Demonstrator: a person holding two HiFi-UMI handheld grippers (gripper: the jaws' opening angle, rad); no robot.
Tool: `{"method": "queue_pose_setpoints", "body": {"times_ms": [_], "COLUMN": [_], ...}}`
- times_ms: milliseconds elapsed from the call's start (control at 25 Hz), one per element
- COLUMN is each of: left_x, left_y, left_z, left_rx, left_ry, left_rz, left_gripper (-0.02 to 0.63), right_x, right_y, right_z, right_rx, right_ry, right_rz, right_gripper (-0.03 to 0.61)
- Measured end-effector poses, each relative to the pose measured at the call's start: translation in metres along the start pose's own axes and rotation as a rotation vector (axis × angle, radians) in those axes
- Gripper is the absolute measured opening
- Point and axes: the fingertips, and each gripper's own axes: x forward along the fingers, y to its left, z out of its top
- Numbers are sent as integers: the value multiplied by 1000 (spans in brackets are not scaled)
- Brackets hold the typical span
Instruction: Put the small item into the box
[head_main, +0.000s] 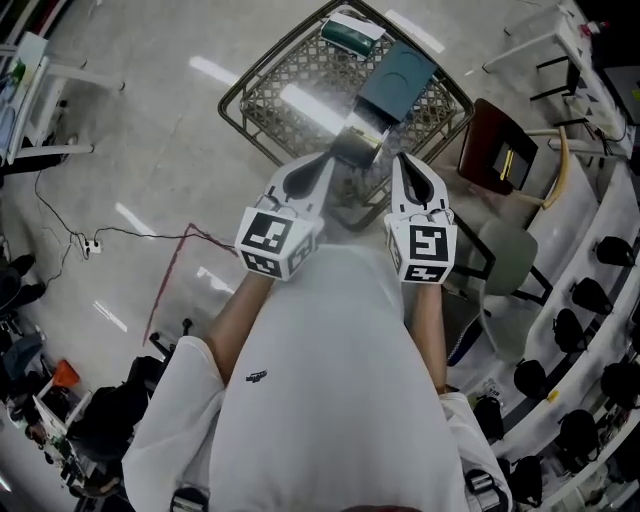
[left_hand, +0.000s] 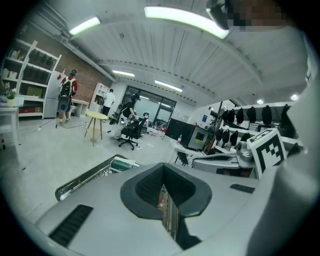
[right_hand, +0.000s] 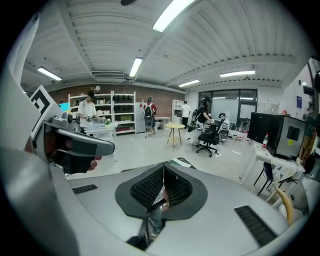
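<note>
- Closest to the person's chest, the left gripper (head_main: 318, 172) and the right gripper (head_main: 403, 170) are held side by side, marker cubes facing up.
- Between their tips hangs the small item (head_main: 358, 148), a crinkled silvery packet. Each gripper's jaws are nearly together, pinching one thin edge of it.
- Farther off, on the floor, a wire basket (head_main: 262, 100) holds the blue-grey box (head_main: 397, 78). The packet is above the basket, not in the box.
- Beyond the box lies a green package (head_main: 345, 35).

1. The pale, glossy floor (head_main: 150, 130) carries everything here.
2. A wire basket (head_main: 268, 72) stands on it, holding a grey-blue box (head_main: 397, 78) and a green packet (head_main: 350, 35).
3. A brown chair (head_main: 497, 148) stands beside the basket.
4. A black cable (head_main: 130, 233) trails across the floor.
</note>
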Motion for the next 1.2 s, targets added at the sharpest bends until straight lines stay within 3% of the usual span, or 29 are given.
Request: {"method": "queue_pose_setpoints", "body": {"times_ms": [360,640,1200], "left_x": [-27,-34,-42], "left_y": [-16,-19,-28], "left_z": [43,46,54], "left_rx": [59,65,84], "left_ry": [-87,-92,-121], "left_rz": [-42,-62,-83], "left_gripper": [2,2,2], "right_x": [-43,-61,-69], "right_y": [12,17,15], "right_z": [44,68,62], "right_rx": [10,21,47], "right_ry": [-138,-229,-227], "right_rz": [-54,-85,-113], "right_gripper": [2,2,2]}}
